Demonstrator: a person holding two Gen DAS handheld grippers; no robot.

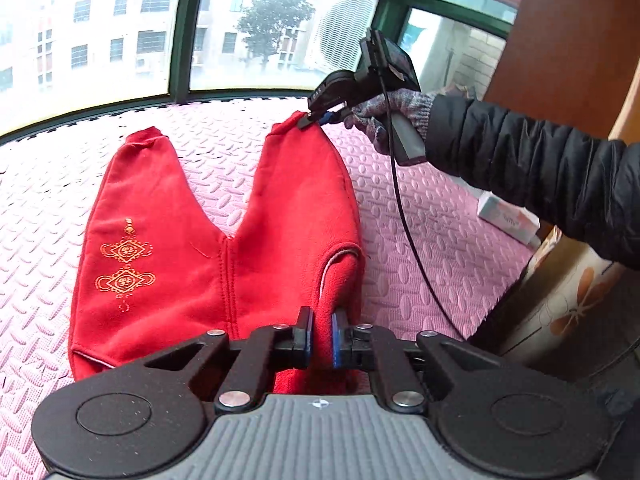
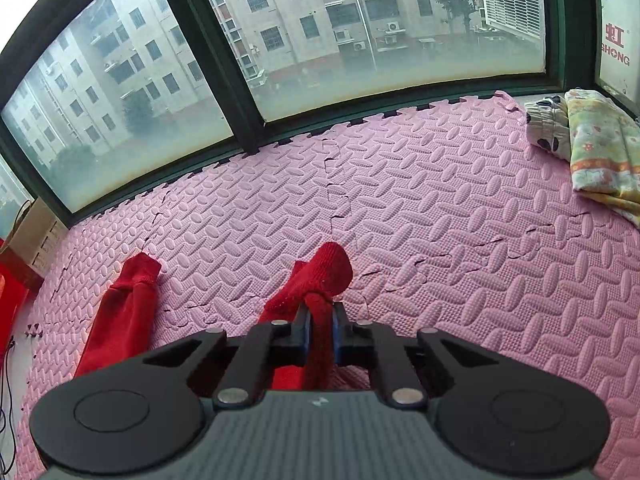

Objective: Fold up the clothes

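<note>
Right wrist view: "HONG" sign (image 2: pixel 618 50) beyond window; both tools, left (image 1: pixel 321 334) and right (image 2: pixel 320 330), clenched on red trousers (image 1: pixel 160 248).

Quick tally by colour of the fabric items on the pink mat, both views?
Red: 1, the trousers, pinched by the left gripper and the right gripper
Yellow floral: 1, folded cloth
White with black spots: 1, bundle
Total: 3

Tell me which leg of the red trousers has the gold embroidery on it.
The free leg on the left of the left wrist view. It lies flat on the pink mat, gold knot motif showing. The plain leg is pinched at its cuff by the right gripper.
</note>
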